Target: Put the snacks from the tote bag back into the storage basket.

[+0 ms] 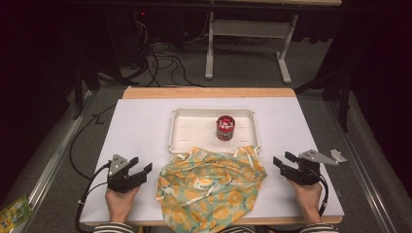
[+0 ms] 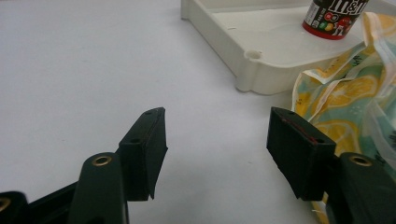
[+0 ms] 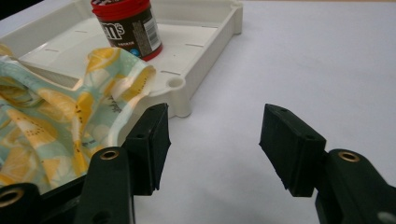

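No step looks begun: both tools rest on the white tabletop (image 1: 141,131), apart from the things. The left tool (image 1: 141,171) sits just left of the lemon-print bag (image 1: 211,187), jaws spread and empty; the right tool (image 1: 284,162) sits to the bag's right, equally spread and empty. Each hand lies flat behind its tool, jaws angled inward. The bag's far edge laps over the tray (image 1: 184,133), where a red-lidded candy jar (image 1: 225,127) stands upright. A likely next move is gripping the bag's rim.
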{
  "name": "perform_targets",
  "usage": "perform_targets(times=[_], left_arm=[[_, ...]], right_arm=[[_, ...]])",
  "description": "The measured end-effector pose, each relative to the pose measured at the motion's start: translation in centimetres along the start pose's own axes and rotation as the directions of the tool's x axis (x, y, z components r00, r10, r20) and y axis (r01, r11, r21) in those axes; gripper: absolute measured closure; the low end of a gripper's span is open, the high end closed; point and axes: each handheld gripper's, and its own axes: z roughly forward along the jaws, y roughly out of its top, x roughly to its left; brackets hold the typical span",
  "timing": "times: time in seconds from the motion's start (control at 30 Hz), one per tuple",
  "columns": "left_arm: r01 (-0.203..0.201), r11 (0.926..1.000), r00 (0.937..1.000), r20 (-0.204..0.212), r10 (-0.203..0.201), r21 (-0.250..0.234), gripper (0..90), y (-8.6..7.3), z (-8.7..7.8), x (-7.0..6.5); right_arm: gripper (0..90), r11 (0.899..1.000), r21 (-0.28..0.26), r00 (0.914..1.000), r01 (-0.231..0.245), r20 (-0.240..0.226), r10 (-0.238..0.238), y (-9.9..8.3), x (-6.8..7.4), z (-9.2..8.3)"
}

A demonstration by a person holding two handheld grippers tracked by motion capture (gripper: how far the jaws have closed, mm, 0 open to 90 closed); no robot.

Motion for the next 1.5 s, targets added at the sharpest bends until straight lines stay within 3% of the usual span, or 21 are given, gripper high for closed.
perform_targets(times=[0.83, 1.33, 1.5], left_arm=[[0.020, 0.9989, 0.9987, -0.048, -0.018, 0.042, 38.0, -0.3, 1.7, 0.7], [0.023, 0.9988, 0.9984, -0.052, -0.020, 0.044, 38.0, -0.5, 1.9, 0.7], [0.021, 0.9989, 0.9985, -0.051, -0.019, 0.042, 37.9, -0.5, 1.9, 0.7]], right_arm=[[42.8, 0.999, 0.032, 0.9983, -0.016, 0.056, 0.014, -0.6, -1.0, 1.0], [42.6, 0.998, 0.055, 0.9972, -0.036, 0.068, 0.032, -1.5, -1.3, 1.3], [42.3, 0.998, 0.061, 0.9968, -0.023, 0.078, 0.018, -1.6, -1.2, 1.5]])
